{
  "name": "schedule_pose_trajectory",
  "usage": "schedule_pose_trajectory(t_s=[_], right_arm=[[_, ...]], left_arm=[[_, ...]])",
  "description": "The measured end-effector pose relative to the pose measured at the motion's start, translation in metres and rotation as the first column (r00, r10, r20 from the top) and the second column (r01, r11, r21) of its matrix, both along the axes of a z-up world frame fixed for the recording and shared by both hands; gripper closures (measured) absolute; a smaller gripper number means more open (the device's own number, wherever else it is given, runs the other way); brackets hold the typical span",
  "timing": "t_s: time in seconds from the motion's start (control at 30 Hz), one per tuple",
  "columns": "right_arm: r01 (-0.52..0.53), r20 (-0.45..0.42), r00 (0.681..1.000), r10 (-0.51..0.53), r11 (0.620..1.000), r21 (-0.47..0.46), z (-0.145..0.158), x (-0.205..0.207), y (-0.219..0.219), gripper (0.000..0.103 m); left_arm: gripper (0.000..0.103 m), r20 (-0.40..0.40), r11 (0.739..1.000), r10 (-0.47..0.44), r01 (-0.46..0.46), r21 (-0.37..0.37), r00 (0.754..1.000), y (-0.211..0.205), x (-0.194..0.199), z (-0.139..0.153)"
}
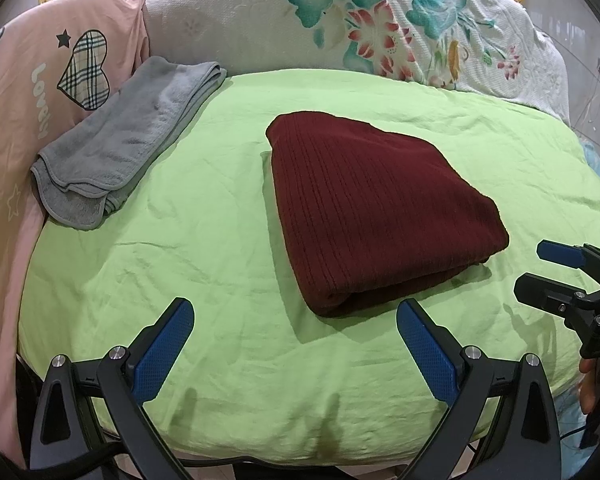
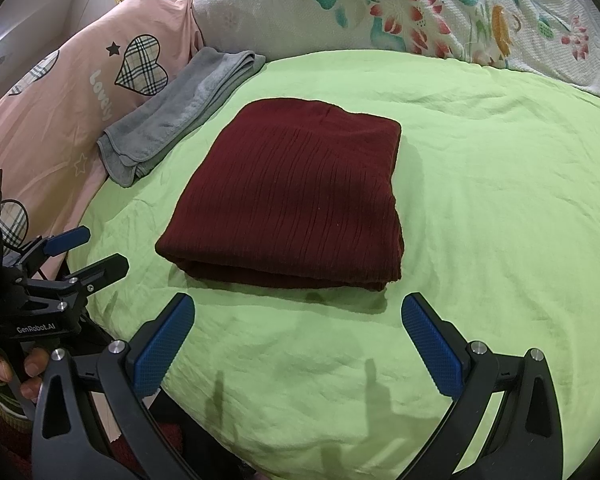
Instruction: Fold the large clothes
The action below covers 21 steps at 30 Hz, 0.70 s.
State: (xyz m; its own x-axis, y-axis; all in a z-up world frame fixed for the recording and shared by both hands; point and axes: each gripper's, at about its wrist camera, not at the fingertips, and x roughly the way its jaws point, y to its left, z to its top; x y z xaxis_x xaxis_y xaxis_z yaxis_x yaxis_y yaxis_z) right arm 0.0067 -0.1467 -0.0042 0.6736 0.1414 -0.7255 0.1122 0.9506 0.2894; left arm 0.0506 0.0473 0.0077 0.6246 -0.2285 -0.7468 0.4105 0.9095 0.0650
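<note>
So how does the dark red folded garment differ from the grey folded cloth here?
The dark red garment is rib-knit and folded into a thick, broad block mid-sheet; the grey cloth is fleecy, with a stitched border, folded into a longer, narrower, flatter strip at the sheet's edge, against the pink bedding. Both lie folded, touched by neither gripper.

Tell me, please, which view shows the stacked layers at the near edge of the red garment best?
The right wrist view: the red garment lies nearly square-on there, its layered near edge running across the frame. In the left wrist view the garment sits at an angle, so mostly one corner of that edge shows.
</note>
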Motion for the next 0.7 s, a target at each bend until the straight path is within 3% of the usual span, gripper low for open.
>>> schedule_pose_trajectory(t_s=[0.7], right_arm=[[0.012, 0.018, 1.000, -0.012, 1.000, 0.001, 0.009, 0.018, -0.011, 0.000]], left_arm=[[0.002, 0.012, 1.000, 0.002, -0.002, -0.016, 1.000, -0.006, 0.012, 0.004]])
